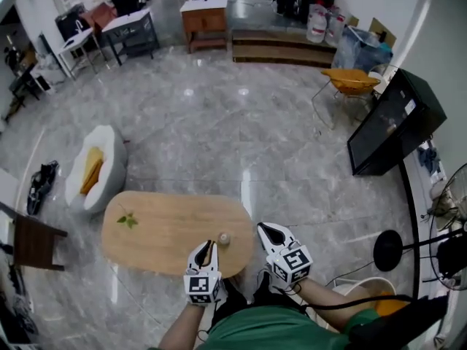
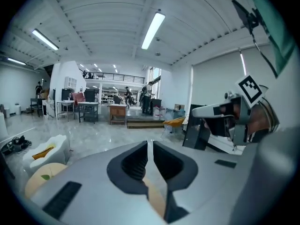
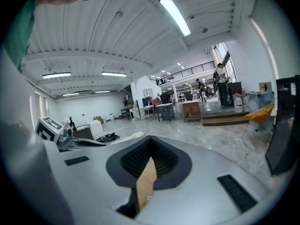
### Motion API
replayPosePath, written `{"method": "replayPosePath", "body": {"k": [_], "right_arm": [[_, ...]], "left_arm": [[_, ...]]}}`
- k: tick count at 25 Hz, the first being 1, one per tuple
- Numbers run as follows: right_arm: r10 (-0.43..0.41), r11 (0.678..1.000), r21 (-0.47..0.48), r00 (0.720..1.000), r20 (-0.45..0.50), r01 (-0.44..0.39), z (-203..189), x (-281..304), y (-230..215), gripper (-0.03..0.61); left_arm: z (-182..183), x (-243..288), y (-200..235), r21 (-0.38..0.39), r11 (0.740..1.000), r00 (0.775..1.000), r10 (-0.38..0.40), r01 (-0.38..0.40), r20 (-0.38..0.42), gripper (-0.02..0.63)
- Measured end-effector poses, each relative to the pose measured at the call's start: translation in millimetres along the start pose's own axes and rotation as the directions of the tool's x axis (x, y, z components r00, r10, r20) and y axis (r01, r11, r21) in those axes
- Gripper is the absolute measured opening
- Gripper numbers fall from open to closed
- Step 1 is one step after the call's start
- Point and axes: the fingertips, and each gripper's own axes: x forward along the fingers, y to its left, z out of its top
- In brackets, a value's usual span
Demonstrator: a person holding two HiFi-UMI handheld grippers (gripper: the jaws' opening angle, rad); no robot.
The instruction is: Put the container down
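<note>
A small, round, beige container (image 1: 224, 238) stands on the oval wooden table (image 1: 168, 232), close to its near edge. My left gripper (image 1: 209, 244) is just left of the container, jaws pressed together with nothing between them. In the left gripper view the left gripper (image 2: 150, 144) points out over the room, and only a sliver of tabletop shows below the jaws. My right gripper (image 1: 261, 228) hovers at the table's right end, a little right of the container. In its own view the right gripper (image 3: 150, 139) has its tips meeting, empty.
A green sprig (image 1: 128, 220) lies on the table's left part. On the floor to the left are a white beanbag seat (image 1: 93, 168) and a dark chair (image 1: 33, 243). A black cabinet (image 1: 394, 122) and a yellow chair (image 1: 350, 81) stand to the right.
</note>
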Motion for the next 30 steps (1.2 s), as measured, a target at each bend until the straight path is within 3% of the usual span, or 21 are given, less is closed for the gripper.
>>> {"method": "replayPosePath", "body": {"k": [5, 13, 30], "right_arm": [[0.010, 1.000, -0.017, 0.999, 0.049, -0.009, 29, -16, 13, 0.014], [-0.010, 0.999, -0.032, 0.992, 0.123, 0.014, 66, -39, 19, 0.014], [-0.003, 0.998, -0.065, 0.983, 0.182, 0.015, 92, -61, 14, 0.014]], "left_arm": [[46, -17, -18, 0.020, 1.000, 0.997, -0.010, 0.008, 0.074, 0.051], [88, -31, -35, 0.068, 0.998, 0.989, -0.026, 0.016, 0.145, 0.051], [118, -25, -59, 0.106, 0.994, 0.984, -0.053, 0.035, 0.171, 0.052]]}}
